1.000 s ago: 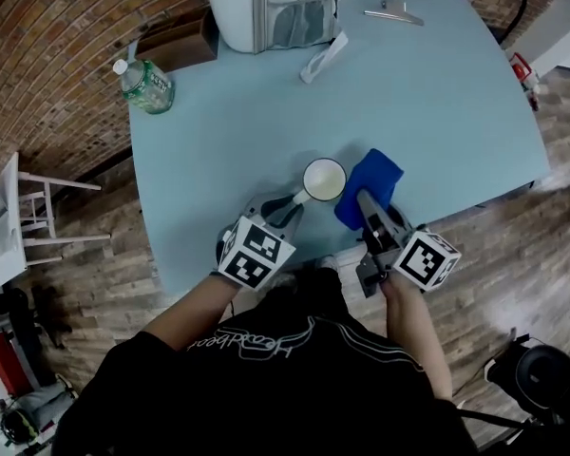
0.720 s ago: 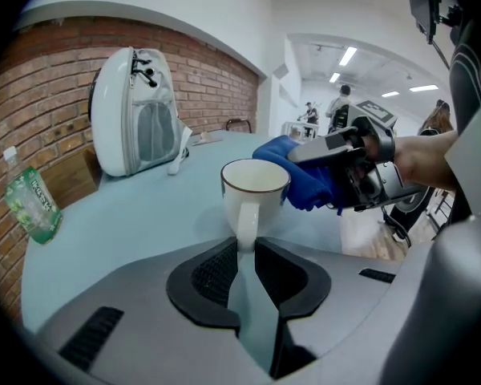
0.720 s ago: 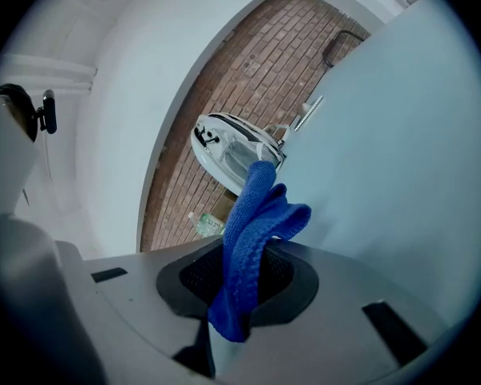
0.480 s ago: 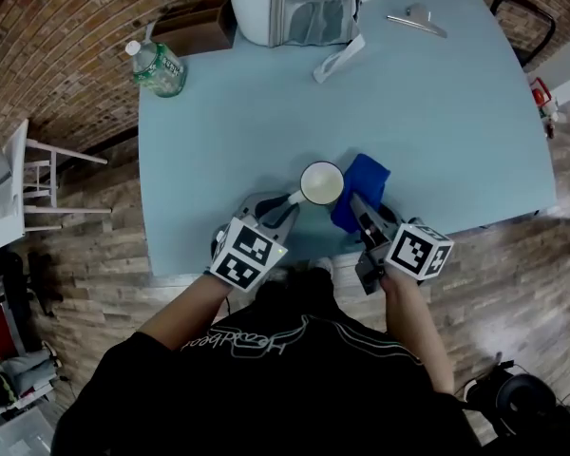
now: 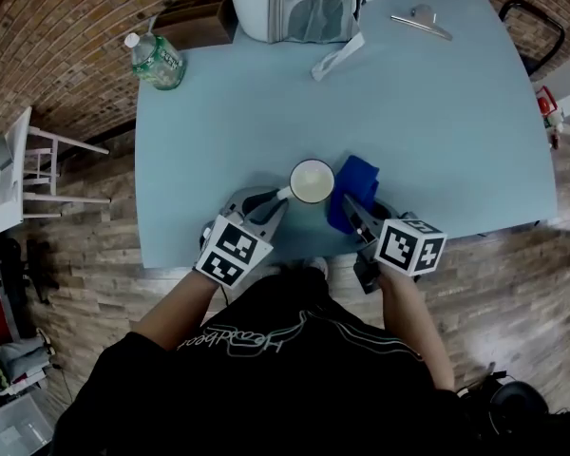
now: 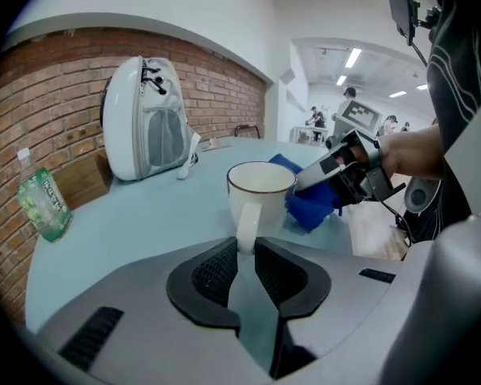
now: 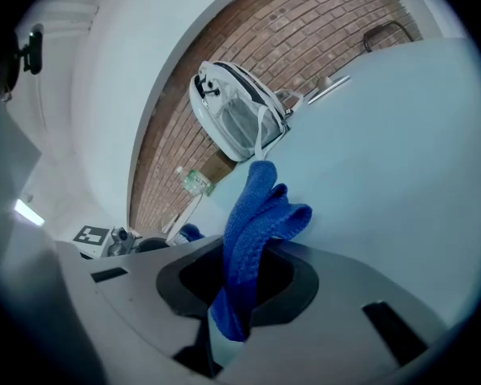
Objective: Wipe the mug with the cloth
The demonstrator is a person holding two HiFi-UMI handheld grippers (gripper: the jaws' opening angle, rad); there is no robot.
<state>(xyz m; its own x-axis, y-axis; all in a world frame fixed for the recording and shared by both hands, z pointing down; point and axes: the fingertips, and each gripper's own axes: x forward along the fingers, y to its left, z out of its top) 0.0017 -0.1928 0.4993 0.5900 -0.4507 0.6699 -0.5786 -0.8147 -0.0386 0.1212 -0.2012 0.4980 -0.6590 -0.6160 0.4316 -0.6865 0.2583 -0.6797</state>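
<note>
A white mug [image 5: 311,180] stands upright near the front edge of the light blue table [image 5: 427,112]. My left gripper [image 5: 277,200] is shut on the mug's handle [image 6: 247,221], with the mug [image 6: 260,191] just beyond its jaws. A blue cloth [image 5: 353,186] lies bunched right of the mug, touching or nearly touching its side. My right gripper [image 5: 347,207] is shut on the cloth [image 7: 252,239], which sticks out from between its jaws. In the left gripper view the right gripper [image 6: 325,167] holds the cloth [image 6: 314,203] beside the mug.
A white and grey backpack [image 5: 299,3] stands at the table's far edge with a strap [image 5: 337,57] lying out. A green-labelled water bottle [image 5: 154,60] is at the far left corner, a metal clip [image 5: 420,19] at the far right. A white chair [image 5: 19,174] stands on the floor to the left.
The right gripper has sunk and rolled, bringing the cloth closer against the mug's right side. The left gripper and mug have stayed put.
</note>
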